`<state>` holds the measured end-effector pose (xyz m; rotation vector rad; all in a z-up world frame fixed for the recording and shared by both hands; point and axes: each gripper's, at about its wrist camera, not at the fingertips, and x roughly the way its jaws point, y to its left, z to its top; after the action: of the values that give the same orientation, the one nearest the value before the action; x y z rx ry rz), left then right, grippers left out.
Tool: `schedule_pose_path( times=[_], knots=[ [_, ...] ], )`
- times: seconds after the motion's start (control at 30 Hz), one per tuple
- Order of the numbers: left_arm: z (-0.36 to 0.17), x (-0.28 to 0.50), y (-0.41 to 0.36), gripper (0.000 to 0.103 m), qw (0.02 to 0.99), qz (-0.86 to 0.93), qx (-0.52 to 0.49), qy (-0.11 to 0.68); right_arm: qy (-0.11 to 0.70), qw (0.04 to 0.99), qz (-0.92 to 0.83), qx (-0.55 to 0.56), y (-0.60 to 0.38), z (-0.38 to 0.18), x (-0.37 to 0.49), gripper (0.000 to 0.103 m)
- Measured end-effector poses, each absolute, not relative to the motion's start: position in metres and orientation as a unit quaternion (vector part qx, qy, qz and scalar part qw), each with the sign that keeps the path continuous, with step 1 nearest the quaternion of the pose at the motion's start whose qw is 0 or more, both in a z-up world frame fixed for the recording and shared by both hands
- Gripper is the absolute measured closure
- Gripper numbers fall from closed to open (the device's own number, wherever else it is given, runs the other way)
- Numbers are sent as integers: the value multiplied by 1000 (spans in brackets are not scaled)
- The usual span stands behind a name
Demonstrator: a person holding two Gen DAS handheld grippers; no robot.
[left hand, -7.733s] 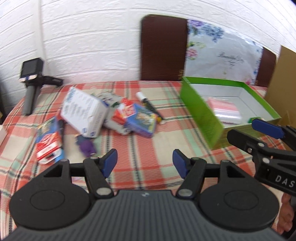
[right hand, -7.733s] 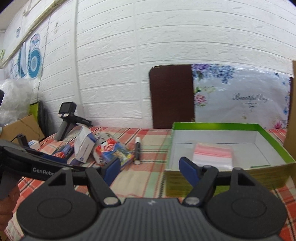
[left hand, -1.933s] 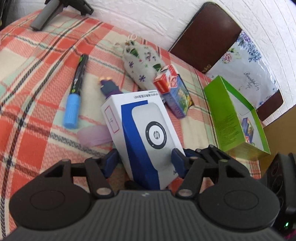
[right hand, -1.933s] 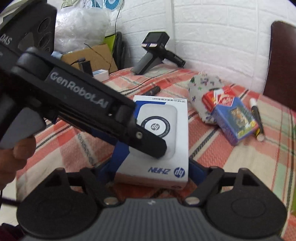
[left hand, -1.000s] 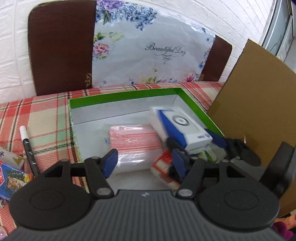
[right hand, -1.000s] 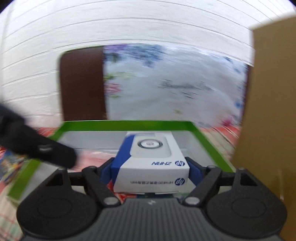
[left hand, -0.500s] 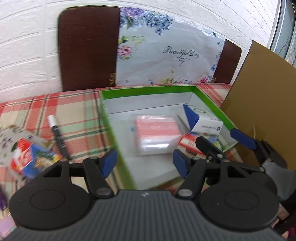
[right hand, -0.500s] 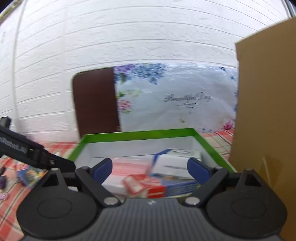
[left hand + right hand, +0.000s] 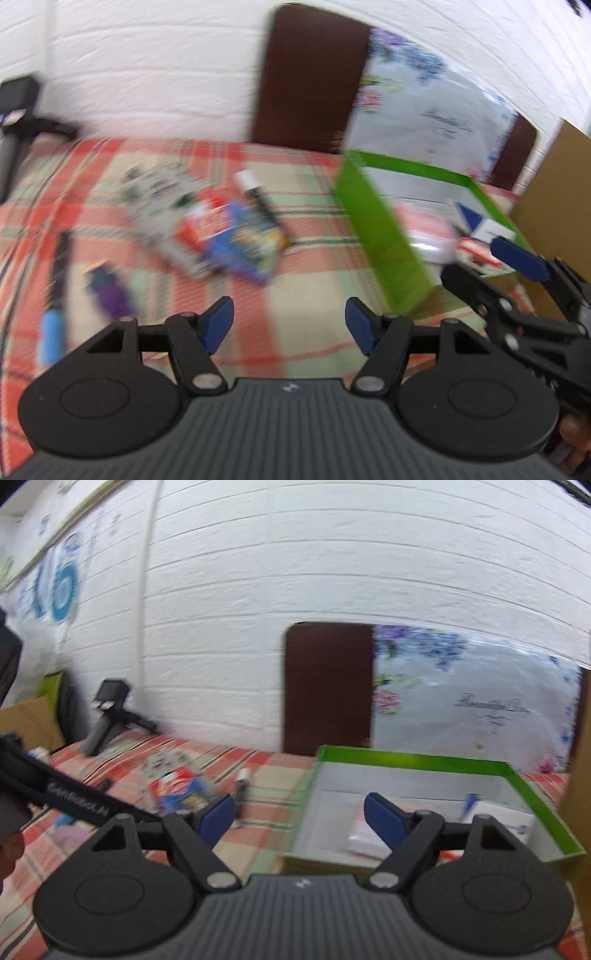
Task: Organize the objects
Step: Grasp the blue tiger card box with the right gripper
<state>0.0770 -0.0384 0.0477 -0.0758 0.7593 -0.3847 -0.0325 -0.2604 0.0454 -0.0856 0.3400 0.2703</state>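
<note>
My left gripper (image 9: 289, 325) is open and empty above the plaid tablecloth (image 9: 310, 288). My right gripper (image 9: 301, 818) is open and empty in front of the green box (image 9: 406, 760). The green box (image 9: 384, 236) holds the white and blue HP box (image 9: 480, 227), a pink packet (image 9: 428, 229) and a red and white pack (image 9: 476, 254). On the cloth lie a blue card box (image 9: 247, 243), a patterned pouch (image 9: 162, 199), a black marker (image 9: 255, 195), a blue-capped marker (image 9: 53, 295) and a purple item (image 9: 110, 291). The view is blurred.
A brown chair back with a floral cover (image 9: 424, 99) stands behind the table. A cardboard sheet (image 9: 554, 184) stands right of the green box. A black handheld device (image 9: 107, 709) stands at the table's far left. The white brick wall is behind.
The right gripper let go of the HP box inside the green box and drew back. Both grippers have swung left, towards the loose items on the cloth.
</note>
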Motion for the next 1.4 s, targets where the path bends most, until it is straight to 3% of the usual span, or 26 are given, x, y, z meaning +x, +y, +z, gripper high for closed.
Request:
schedule_pose_path(
  times=[0.27, 0.43, 0.57, 0.67, 0.73, 0.8, 1.17, 1.4],
  knots=[
    [26, 80, 45, 35, 911, -109, -104, 383, 231, 943, 223, -85, -195, 20, -17, 32],
    [28, 81, 67, 35, 913, -102, -126, 374, 231, 929, 250, -142, -160, 12, 17, 25],
    [25, 87, 76, 35, 908, -112, -145, 378, 247, 910, 284, -173, -143, 6, 63, 10],
    [26, 87, 79, 35, 907, -117, -147, 376, 266, 900, 289, -189, -134, -1, 94, 9],
    [28, 86, 81, 35, 906, -120, -149, 377, 296, 887, 305, -181, -133, -8, 107, 18],
    [31, 85, 81, 35, 905, -129, -152, 375, 304, 887, 311, -155, -139, -8, 103, 34],
    [32, 73, 25, 35, 874, -220, -139, 411, 329, 886, 296, -139, -170, 3, -14, 34],
    [19, 56, 3, 35, 855, -216, -123, 455, 324, 890, 301, -113, -192, -1, -41, 28]
  ],
)
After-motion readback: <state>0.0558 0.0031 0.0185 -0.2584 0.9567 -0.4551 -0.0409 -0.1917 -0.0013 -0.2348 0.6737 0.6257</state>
